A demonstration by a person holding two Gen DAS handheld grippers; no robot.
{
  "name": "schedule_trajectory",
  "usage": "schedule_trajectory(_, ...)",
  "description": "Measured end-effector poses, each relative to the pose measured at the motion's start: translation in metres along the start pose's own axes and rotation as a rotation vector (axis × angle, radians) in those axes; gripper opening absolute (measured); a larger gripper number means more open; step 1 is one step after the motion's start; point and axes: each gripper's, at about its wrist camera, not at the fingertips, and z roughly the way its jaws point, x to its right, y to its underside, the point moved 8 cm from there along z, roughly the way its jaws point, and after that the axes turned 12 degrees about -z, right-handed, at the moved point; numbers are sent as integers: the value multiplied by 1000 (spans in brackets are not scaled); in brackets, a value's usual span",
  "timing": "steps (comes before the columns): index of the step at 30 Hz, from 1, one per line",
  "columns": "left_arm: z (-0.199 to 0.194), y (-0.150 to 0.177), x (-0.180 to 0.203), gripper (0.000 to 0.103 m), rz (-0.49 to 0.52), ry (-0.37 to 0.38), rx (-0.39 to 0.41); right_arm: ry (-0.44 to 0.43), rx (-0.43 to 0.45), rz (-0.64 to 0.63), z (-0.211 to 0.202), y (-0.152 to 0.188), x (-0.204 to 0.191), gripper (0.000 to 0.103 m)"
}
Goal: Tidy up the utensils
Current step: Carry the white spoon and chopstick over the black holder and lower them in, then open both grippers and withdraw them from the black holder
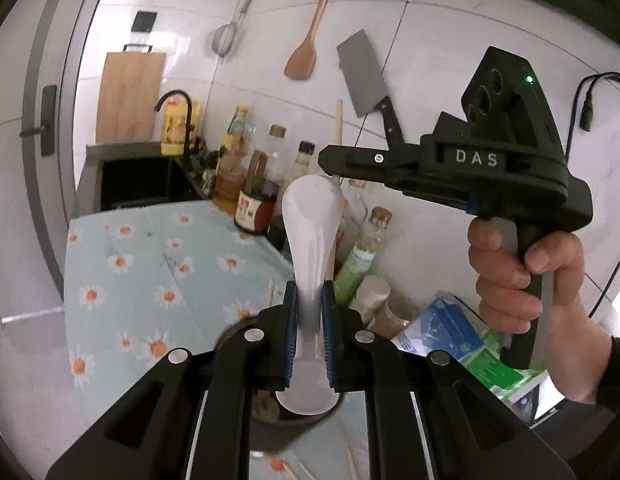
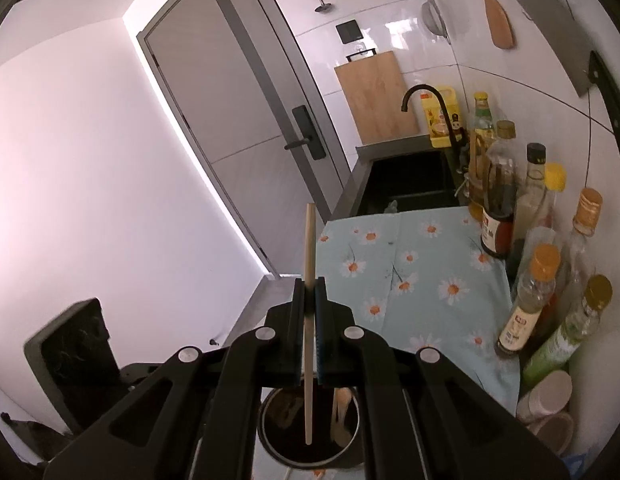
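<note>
My left gripper is shut on a white spoon, held upright with one end over a dark round utensil holder below. My right gripper is shut on a wooden chopstick; its lower end hangs inside the dark utensil holder, which holds a wooden spoon. The right gripper also shows in the left wrist view, held by a hand at the right. Loose chopsticks lie on the daisy cloth near the holder.
A daisy-print cloth covers the counter. Bottles and jars line the tiled wall on the right. A black sink with a faucet lies beyond. A cleaver, wooden spatula and strainer hang on the wall.
</note>
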Motion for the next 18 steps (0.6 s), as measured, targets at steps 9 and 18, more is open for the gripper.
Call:
schedule_trajectory(9,23,15,-14,11,113,29,58,-20,33,-20,13,4,3,6)
schedule_trajectory(18,36,36,-26,13,136,-14,13,-9,3,-49,25,27,-6,6)
